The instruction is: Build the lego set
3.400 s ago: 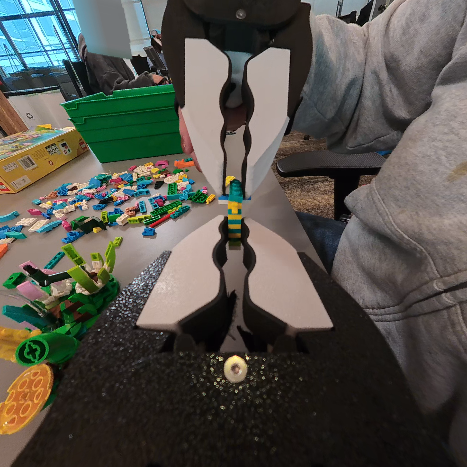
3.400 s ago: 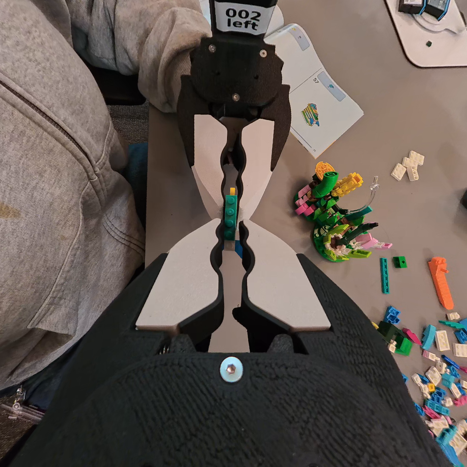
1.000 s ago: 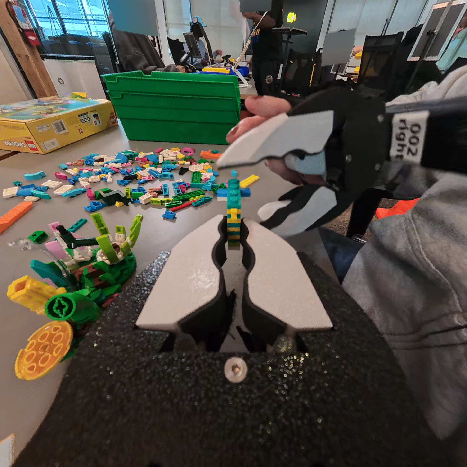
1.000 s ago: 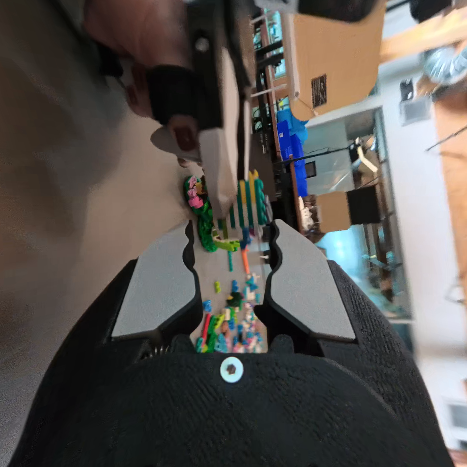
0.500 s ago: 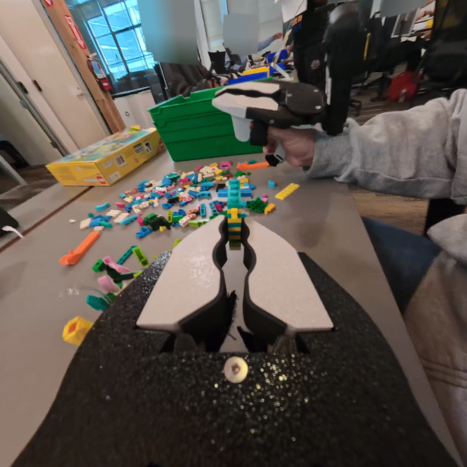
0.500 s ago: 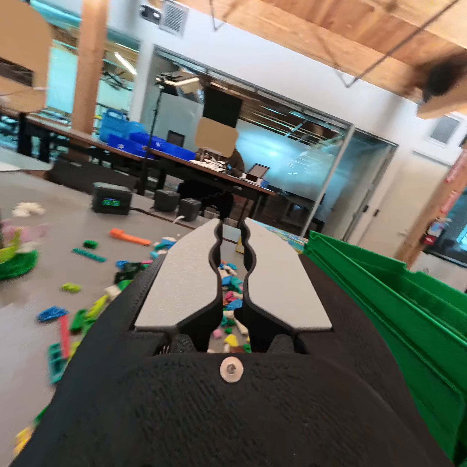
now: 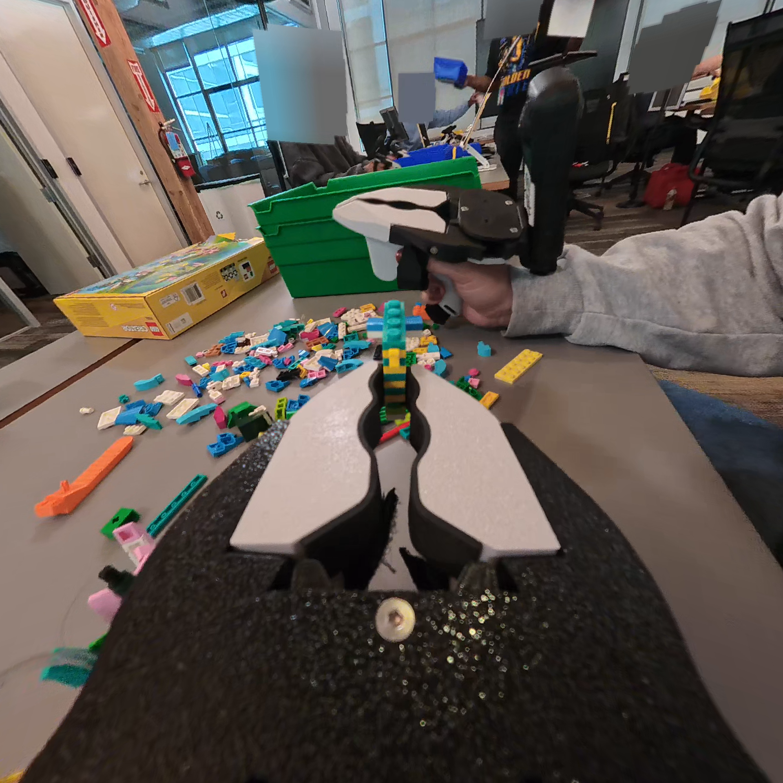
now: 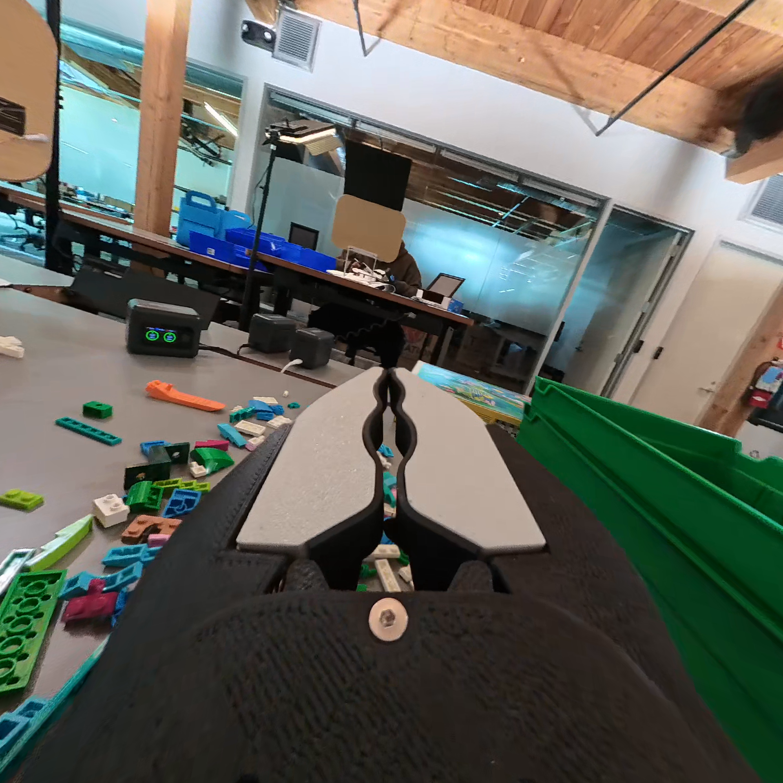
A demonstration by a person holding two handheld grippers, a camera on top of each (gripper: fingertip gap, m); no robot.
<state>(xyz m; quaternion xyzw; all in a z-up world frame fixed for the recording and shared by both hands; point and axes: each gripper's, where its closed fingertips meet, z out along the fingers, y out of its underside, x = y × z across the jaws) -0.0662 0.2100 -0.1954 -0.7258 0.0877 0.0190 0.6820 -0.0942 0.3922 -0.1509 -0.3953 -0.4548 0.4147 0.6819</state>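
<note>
The left claw (image 7: 394,373) pinches a striped teal-and-yellow brick stack (image 7: 395,360) upright; keep it steady. The right claw (image 8: 388,373), closed and empty, hovers above the loose bricks (image 8: 169,487).

l fingers (image 7: 339,423) clamped, r fingers (image 8: 347,423) together

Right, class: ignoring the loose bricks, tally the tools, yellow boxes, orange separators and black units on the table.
Tools: 2 (left tool, right tool)
Yellow box: 1
Orange separator: 1
Black units: 3
Total: 7
</note>
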